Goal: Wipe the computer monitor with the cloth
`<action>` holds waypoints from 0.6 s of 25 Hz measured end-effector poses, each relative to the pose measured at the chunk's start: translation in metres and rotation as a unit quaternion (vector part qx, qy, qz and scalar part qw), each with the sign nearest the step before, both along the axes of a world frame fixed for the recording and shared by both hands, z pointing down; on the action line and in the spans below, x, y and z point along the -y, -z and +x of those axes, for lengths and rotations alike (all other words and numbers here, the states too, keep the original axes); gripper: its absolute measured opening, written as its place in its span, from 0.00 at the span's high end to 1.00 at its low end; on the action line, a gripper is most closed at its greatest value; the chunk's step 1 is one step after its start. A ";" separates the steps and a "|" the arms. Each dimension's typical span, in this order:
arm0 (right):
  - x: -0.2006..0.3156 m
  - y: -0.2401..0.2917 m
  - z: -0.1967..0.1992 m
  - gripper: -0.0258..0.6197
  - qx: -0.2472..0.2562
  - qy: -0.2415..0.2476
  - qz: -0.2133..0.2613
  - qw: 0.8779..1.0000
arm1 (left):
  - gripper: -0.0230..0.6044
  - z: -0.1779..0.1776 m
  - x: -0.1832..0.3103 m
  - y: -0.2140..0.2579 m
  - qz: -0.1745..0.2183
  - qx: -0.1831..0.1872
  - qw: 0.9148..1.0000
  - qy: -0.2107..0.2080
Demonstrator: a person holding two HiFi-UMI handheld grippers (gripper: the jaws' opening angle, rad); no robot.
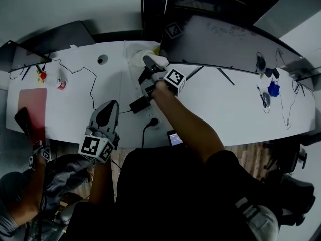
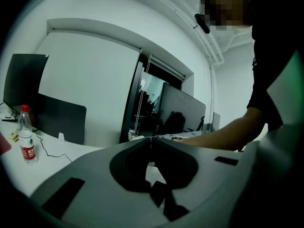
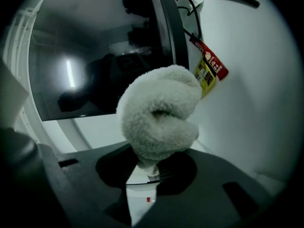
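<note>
The dark monitor [image 1: 225, 44] stands at the back of the white desk [image 1: 220, 104], and its screen [image 3: 95, 56] reflects the room. My right gripper [image 1: 149, 62] is near the monitor's left edge, shut on a fluffy white cloth [image 1: 142, 57]. In the right gripper view the bunched cloth [image 3: 159, 115] bulges above the jaws of the right gripper [image 3: 147, 167], close in front of the screen's edge; whether it touches cannot be told. My left gripper [image 1: 107, 110] is over the desk's front edge. The left gripper [image 2: 152, 138] is shut, with nothing between its jaws.
A red and yellow tag [image 3: 209, 65] hangs behind the monitor. A power adapter [image 1: 138, 104] and cables lie mid-desk. At the left are a bottle [image 1: 60, 83], a red pad [image 1: 32, 107] and another dark screen [image 1: 65, 34]. A blue object [image 1: 273, 89] lies far right.
</note>
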State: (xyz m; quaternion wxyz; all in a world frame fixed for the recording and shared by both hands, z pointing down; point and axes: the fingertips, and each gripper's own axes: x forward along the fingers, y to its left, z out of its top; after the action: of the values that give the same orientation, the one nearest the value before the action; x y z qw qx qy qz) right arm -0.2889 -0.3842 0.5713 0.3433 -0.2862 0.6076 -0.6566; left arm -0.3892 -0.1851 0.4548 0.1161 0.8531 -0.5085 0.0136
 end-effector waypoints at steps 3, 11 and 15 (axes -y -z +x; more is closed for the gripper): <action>0.002 0.006 -0.001 0.80 0.010 -0.007 0.000 1.000 | 0.96 0.002 0.000 0.001 0.003 0.000 1.000 -0.002; 0.009 0.036 -0.001 0.80 0.031 -0.035 0.024 0.999 | 0.96 -0.001 -0.002 0.002 0.007 0.003 1.000 0.000; 0.011 0.051 -0.001 0.80 0.032 -0.043 0.044 0.998 | 0.96 -0.001 -0.004 0.004 0.009 0.001 1.000 0.001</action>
State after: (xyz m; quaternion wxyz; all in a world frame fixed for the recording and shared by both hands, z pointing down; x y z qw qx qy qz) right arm -0.2903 -0.3947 0.5207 0.4025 -0.2752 0.6120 -0.6227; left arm -0.3900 -0.1814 0.4510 0.1076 0.8535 -0.5099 0.0095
